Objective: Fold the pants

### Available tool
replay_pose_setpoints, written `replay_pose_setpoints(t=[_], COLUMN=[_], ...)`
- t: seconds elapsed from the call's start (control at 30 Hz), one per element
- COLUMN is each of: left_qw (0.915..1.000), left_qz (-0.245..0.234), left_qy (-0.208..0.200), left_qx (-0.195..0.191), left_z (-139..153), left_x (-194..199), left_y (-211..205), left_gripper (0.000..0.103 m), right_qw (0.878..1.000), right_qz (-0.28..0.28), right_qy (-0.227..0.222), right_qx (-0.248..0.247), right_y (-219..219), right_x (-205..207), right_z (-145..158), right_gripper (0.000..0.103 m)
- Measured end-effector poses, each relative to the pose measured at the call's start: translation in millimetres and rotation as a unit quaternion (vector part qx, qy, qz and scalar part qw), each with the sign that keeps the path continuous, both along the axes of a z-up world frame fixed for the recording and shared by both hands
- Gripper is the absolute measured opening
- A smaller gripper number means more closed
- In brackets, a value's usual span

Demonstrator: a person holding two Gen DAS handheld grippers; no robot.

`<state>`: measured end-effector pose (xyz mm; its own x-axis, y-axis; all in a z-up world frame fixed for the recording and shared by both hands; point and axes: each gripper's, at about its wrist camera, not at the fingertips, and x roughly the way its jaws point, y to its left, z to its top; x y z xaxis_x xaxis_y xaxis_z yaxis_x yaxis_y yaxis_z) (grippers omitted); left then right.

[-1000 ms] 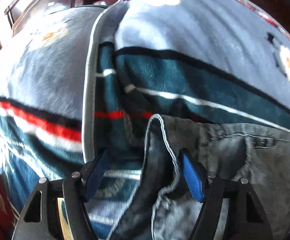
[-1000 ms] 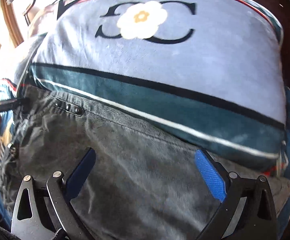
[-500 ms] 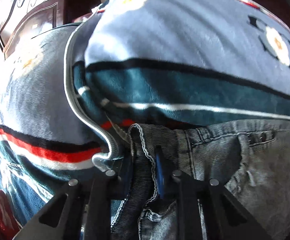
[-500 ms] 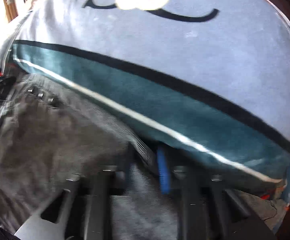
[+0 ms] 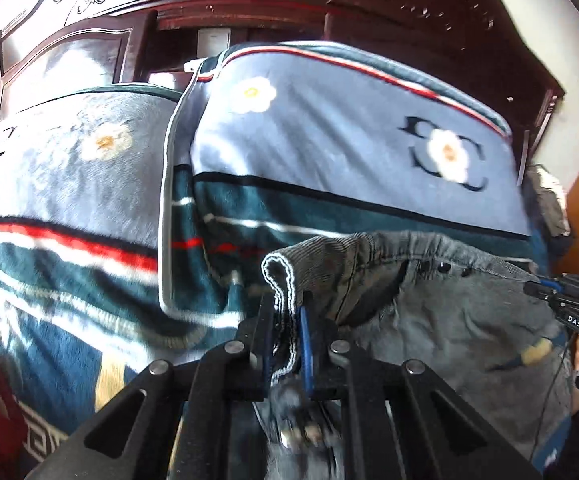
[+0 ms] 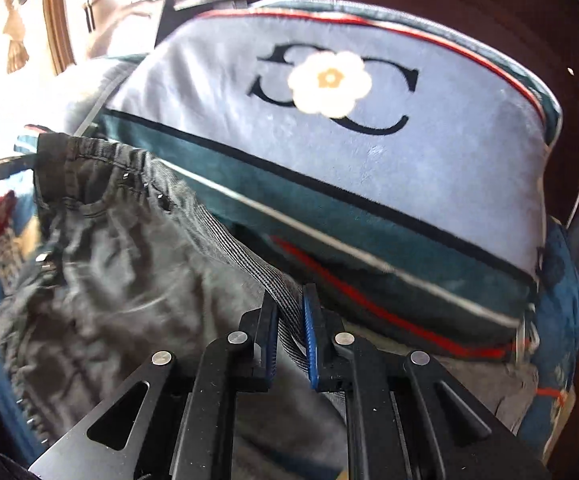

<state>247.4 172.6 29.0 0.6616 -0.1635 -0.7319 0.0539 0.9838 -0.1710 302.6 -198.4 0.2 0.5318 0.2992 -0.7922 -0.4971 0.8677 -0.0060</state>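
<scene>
Strong daylight from upper left of the pillow in the right wrist view, window area blown out. Left wrist view: sun patches wash out the blanket left of the pillow. Heavy fisheye bending and dark vignette at corners. Motion blur low down, on fabric below the pillow.

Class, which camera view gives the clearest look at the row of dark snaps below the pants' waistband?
The left wrist view: the snaps sit sharp and near the middle, under the stretched waistband of the pants. The right wrist view shows them smaller, tilted and blurred.
</scene>
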Motion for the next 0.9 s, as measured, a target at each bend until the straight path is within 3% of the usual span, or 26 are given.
replay_pose_setpoints(t=[0.1,0.4,0.57,0.73,0.9], left_qw=[0.9998,0.9990,0.9970,0.9912,0.9894], left_qz=[-0.003,-0.021,-0.047,-0.066,-0.074], left_qy=[0.001,0.024,0.061,0.107,0.115], left_qx=[-0.022,-0.030,-0.006,0.042,0.050], left_z=[0.2,-14.5,-35.5,-72.0,-75.1], left_x=[-25.2,-113.6,-143.4,-158.4,-168.5], left_y=[0.5,29.8,35.3,24.4,29.8], left_gripper=[0.013,0.013,0.013,0.013,0.013], right_qw=[1.000,0.995,0.993,0.993,0.993], right_qz=[-0.001,-0.005,-0.013,-0.009,-0.018], right_qy=[0.003,0.024,0.066,0.108,0.094], right_qx=[0.027,0.098,0.099,0.054,0.073], right_y=[-5.3,-0.1,-7.1,3.8,3.6], right_x=[-30.9,-143.6,-188.3,-211.9,-221.2], right_z=[5.3,-2.9,-32.1,-75.0,-61.9], right_gripper=[0.010,0.011,0.011,0.011,0.011])
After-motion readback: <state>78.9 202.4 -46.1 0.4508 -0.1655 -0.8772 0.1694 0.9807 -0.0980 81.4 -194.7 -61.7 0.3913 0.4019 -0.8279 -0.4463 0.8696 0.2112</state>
